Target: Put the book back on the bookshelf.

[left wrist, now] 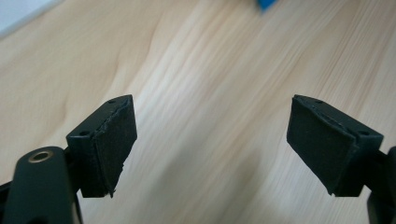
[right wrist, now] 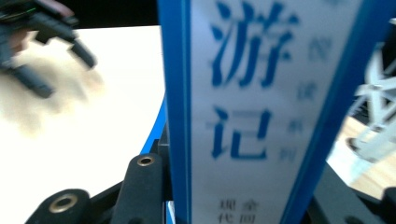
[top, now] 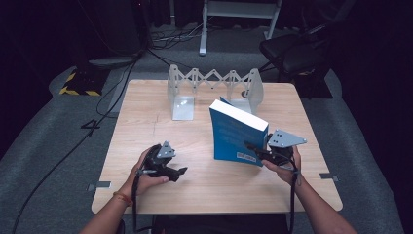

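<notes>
My right hand-held gripper [top: 257,152] grips the book [top: 237,132] upright by its spine. The rack [top: 214,87] lies straight beyond it. The left hand-held gripper [top: 179,172] is released, farther off.

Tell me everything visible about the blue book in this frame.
The blue book is a thick paperback with a blue cover, white page edges on top and a white label low on the cover. It stands upright on the wooden table, slightly tilted, in front of the white folding rack. The right gripper clamps its lower edge. The right gripper view shows its white spine printed with blue Chinese characters.
</notes>
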